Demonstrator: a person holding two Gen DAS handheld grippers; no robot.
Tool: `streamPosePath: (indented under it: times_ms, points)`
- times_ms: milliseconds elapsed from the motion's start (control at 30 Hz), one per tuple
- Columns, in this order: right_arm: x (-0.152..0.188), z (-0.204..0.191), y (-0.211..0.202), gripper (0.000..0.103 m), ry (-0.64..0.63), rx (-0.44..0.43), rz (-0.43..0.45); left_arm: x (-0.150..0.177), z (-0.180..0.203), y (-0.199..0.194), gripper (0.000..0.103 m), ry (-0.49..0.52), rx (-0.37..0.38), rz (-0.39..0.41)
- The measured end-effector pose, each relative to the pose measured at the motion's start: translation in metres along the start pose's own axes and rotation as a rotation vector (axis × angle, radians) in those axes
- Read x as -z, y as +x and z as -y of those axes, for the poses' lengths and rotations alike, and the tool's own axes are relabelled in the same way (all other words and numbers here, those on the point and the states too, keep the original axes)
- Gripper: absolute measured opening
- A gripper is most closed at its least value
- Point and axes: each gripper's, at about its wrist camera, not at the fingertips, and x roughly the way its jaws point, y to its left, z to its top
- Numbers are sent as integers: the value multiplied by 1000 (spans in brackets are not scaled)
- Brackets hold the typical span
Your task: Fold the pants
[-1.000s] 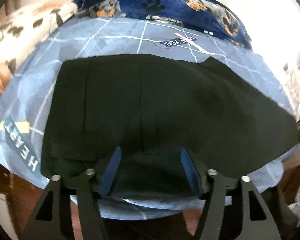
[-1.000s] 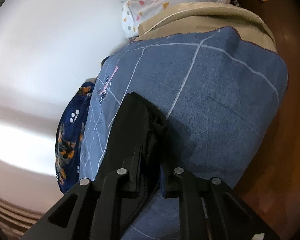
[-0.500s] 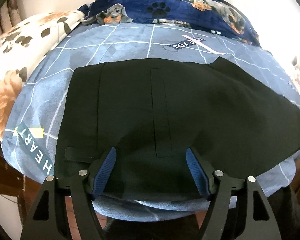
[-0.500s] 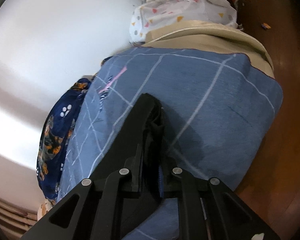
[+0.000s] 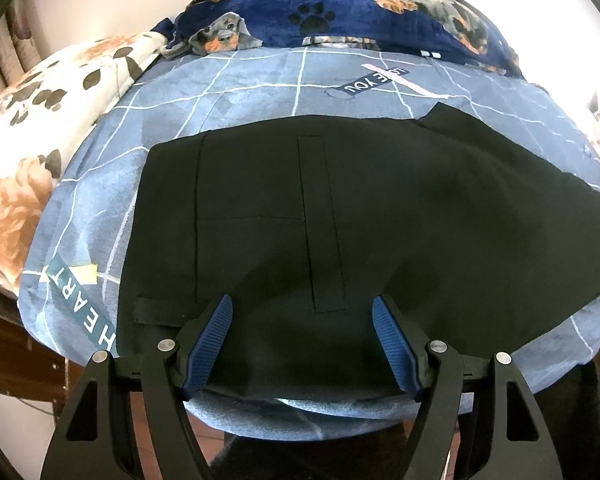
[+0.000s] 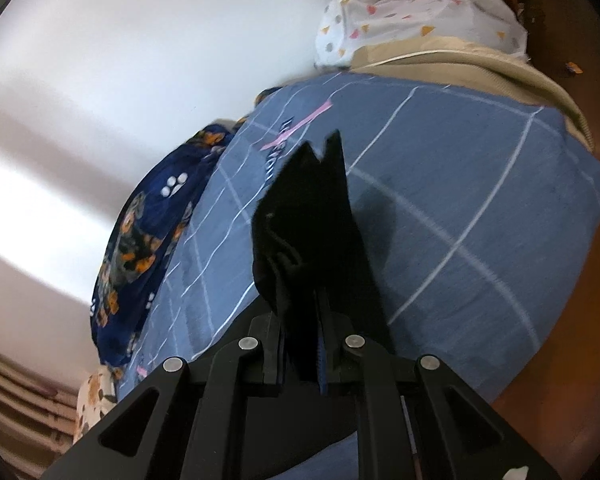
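A: Where are the pants (image 5: 340, 216) now?

B: Spread flat on the bed's blue checked cover (image 5: 260, 92), waistband end toward the left gripper (image 5: 302, 344), with the leg end running off to the right side of that view. The near edge lies between the left gripper's blue fingers (image 5: 210, 344).

A: Is the left gripper holding them?

B: No. Its fingers stand well apart with black cloth under and between them but not pinched. A second ago they were a little narrower; they have just been opening, and the view has tipped so that more of the dog-print blanket (image 5: 340, 12) and the floral pillow (image 5: 32, 128) shows.

A: And the right gripper (image 6: 314, 344)?

B: Clamped tight on the leg end of the pants (image 6: 312, 224). The fingers are nearly together with folded black fabric squeezed between them.

A: What changed there?

B: Earlier that end lay low against the cover. Now it stands up off the bed as a raised flap with a notched tip, and its shadow falls on the cover (image 6: 460, 200) beside it. The bed also appears rotated in the right wrist view, and the white patterned bedding (image 6: 412, 20) sits higher in it.
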Motion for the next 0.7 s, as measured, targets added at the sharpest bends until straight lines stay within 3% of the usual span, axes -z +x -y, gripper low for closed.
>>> streamPosePath:
  times_ms: [433, 700]
  points:
    - [47, -44, 30, 13, -90, -57, -107, 0, 3, -1, 73, 17, -14, -7]
    - [69, -49, 40, 13, -100, -62, -150, -1, 4, -1, 74, 10, -10, -13]
